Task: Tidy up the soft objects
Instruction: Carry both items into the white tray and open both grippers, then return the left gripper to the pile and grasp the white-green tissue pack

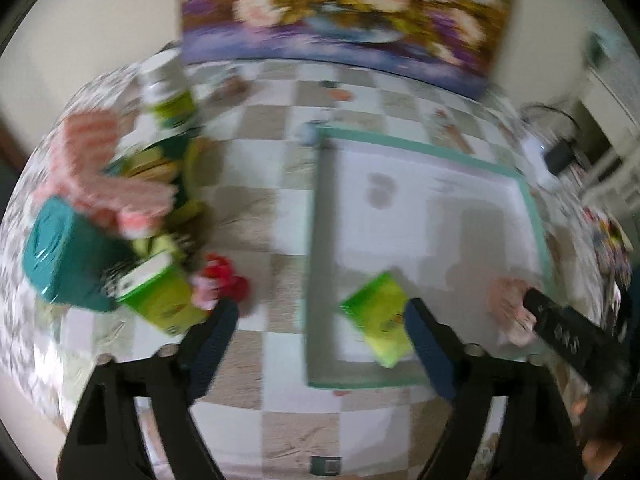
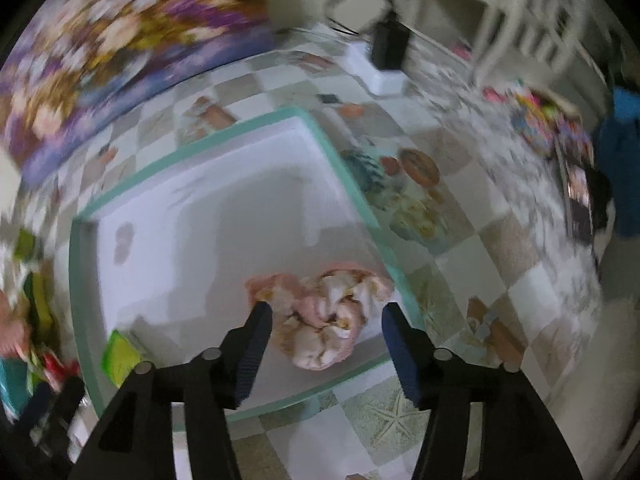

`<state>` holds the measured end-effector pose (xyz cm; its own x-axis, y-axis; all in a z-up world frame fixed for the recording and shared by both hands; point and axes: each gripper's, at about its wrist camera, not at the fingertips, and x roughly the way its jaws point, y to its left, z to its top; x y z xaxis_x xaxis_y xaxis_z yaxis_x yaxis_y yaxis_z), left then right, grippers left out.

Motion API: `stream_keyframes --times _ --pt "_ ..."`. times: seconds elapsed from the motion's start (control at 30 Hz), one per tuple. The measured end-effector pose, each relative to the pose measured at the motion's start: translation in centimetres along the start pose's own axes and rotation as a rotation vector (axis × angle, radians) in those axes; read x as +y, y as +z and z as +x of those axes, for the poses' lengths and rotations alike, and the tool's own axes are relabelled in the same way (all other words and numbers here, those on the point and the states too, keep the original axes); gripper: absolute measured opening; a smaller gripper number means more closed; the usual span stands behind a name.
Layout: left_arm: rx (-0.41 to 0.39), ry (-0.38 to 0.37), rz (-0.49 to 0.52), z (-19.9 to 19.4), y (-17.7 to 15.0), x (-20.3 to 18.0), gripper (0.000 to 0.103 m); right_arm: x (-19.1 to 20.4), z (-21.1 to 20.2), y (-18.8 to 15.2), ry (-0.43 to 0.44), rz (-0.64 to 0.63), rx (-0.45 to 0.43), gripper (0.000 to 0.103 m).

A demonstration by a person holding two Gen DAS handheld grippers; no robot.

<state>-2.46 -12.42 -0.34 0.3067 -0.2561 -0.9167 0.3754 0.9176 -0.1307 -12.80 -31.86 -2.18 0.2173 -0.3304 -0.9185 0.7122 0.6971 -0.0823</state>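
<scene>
A white tray with a teal rim (image 1: 320, 240) (image 2: 348, 168) lies on the checked tablecloth. A crumpled pink and cream cloth (image 2: 328, 332) (image 1: 510, 308) rests in the tray's near right corner. My right gripper (image 2: 326, 312) stands open over it, one finger on each side, the pads clear of the cloth. A flat green packet (image 1: 378, 312) (image 2: 118, 354) lies in the tray's near left corner. My left gripper (image 1: 320, 312) is open and empty above the tray's left rim, its right finger next to the packet.
A pile sits left of the tray: a teal pack (image 1: 68, 256), a pink striped cloth (image 1: 104, 176), a green box (image 1: 160, 300), a red soft thing (image 1: 224, 276) and a bottle (image 1: 168, 92). A flowered picture (image 1: 340, 12) stands behind; a power strip with a black adapter (image 2: 388, 48) is at back right.
</scene>
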Motion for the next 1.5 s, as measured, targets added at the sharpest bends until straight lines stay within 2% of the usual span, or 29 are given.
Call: stream_keyframes --times 0.07,0.23,0.4,0.57,0.6,0.67,0.73,0.87,1.2,1.5 --pt "0.015 0.011 -0.065 0.1 0.1 1.4 0.093 1.2 -0.4 -0.2 0.005 -0.045 -0.015 0.070" --pt "0.014 0.060 -0.158 -0.4 0.3 3.8 0.093 4.1 -1.2 -0.8 0.069 -0.132 -0.029 0.071" --pt "-0.007 0.044 -0.274 -1.7 0.4 6.9 0.093 6.3 -2.4 -1.5 0.115 -0.177 -0.058 0.073" --pt "-0.010 0.065 -0.410 -1.9 0.1 11.0 0.093 8.9 -3.3 -2.1 0.183 -0.220 -0.073 0.078" --pt "-0.006 0.063 -0.439 -1.8 -0.1 11.8 0.094 9.5 -3.4 -2.3 0.200 -0.223 -0.070 0.082" --pt "0.008 0.063 -0.478 -1.4 -0.3 13.0 0.102 10.8 -3.4 -2.7 0.238 -0.238 -0.062 0.089" --pt "0.020 0.066 -0.509 -1.1 -0.6 13.9 0.102 12.2 -3.4 -3.1 0.259 -0.266 -0.061 0.095" --pt "0.038 0.068 -0.539 -0.4 -0.8 14.7 0.102 14.4 -3.5 -3.9 0.276 -0.300 -0.070 0.102" --pt "0.101 0.006 -0.538 2.2 0.3 14.3 0.102 17.3 -2.7 -4.7 0.263 -0.398 -0.090 0.103" --pt "0.100 -0.011 -0.549 3.4 1.0 14.4 0.102 18.0 -1.6 -4.0 0.257 -0.415 -0.089 0.103"
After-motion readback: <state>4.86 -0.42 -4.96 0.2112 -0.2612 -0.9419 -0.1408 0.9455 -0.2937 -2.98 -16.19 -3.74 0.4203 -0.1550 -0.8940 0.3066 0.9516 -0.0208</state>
